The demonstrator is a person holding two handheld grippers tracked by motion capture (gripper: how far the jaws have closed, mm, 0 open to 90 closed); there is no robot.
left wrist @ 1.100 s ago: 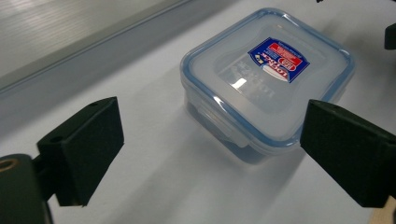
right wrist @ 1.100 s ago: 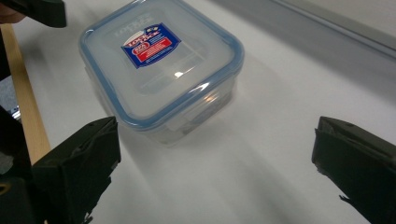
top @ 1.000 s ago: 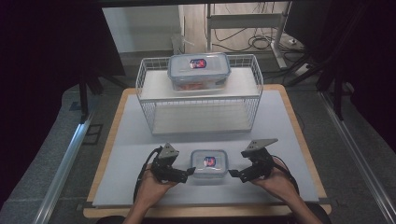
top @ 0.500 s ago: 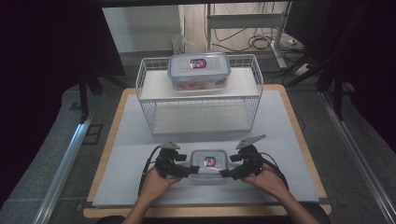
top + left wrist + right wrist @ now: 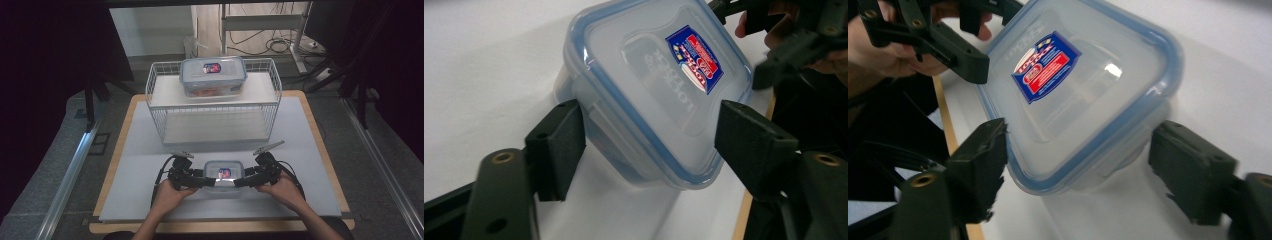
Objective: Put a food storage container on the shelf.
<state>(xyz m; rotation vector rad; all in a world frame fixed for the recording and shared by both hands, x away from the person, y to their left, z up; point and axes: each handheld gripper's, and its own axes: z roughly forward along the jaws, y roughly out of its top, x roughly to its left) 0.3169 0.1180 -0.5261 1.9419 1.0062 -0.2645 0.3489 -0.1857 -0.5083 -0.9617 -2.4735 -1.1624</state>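
I see the small clear plastic container with the blue-rimmed lid and red-blue label [image 5: 223,174] sitting on the grey table [image 5: 310,150], near its front edge, between both tools. Left tool [image 5: 200,180]: jaws apart, straddling the container's left end. In the left gripper view [image 5: 651,145] the left pad [image 5: 556,145] sits right at the container wall, maybe touching; the other pad stands just off the lid rim. Not clamped. Right tool [image 5: 242,181]: jaws also apart, around the container's right end; in the right gripper view [image 5: 1075,165] one pad is at the lid rim and the far one is clearly off it. Each hand [image 5: 167,192] grips its tool from the table's near edge.

The white wire basket rack [image 5: 215,107] is well behind, with a larger clear lidded container [image 5: 213,76] on its top shelf.

Versus one second ago: both tools have moved in from either side and now bracket the small container. Container itself hasn't shifted.
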